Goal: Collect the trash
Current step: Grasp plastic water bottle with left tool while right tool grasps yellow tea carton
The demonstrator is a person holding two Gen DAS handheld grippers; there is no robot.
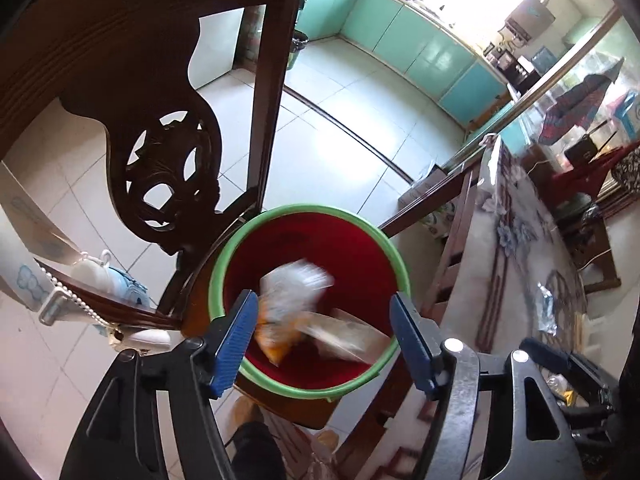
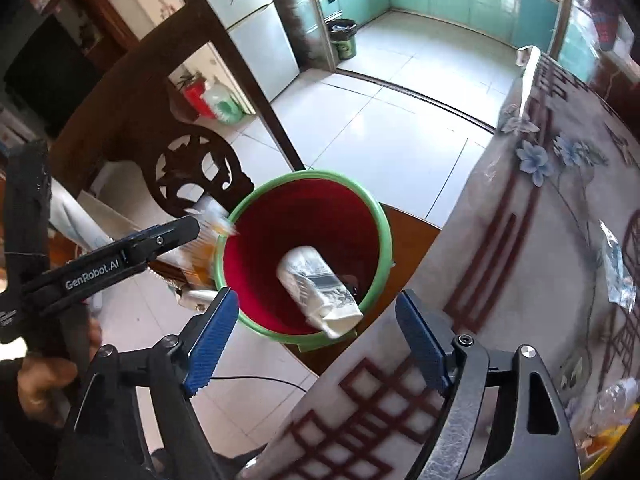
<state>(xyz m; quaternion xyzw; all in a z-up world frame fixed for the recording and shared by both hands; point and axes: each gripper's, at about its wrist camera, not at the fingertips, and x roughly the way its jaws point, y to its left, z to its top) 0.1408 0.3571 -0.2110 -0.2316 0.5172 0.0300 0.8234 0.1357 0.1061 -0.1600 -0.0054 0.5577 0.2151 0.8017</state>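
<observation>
Trash sits in and above the red bin (image 1: 308,248) with the green rim, which stands on a brown wooden seat beside the tabletop (image 2: 532,216). From my left wrist view I see a blurred white-and-orange wrapper (image 1: 288,308) over the bin's mouth, between the two blue pads of my left gripper (image 1: 324,340); the jaws stand wide apart and I see nothing pressed between them (the wrapper is smeared, so I cannot tell whether it touches the left pad). A pale flat packet (image 1: 344,336) lies lower inside the bin, against its near wall.

In the right wrist view the same bin (image 2: 304,208) shows a rolled white packet (image 2: 316,284) with dark print leaning on the near inner wall, its lower end poking over the rim. My left gripper (image 2: 192,226) shows from the side at the bin's far-left rim, with the white-and-orange wrapper (image 2: 212,224) blurred just at its tip. My right gripper (image 2: 320,340) hovers over the gap between bin and tabletop edge, jaws wide open and holding nothing.

A carved dark wooden chair back (image 1: 168,160) stands behind the bin. On the patterned cloth of the tabletop lies a crumpled clear wrapper (image 2: 618,268), well apart from the bin, and more clear and yellow scraps (image 2: 612,408) lie near the lower right corner. A dark bin (image 2: 343,38) stands far off on the tiled kitchen floor (image 2: 384,132).
</observation>
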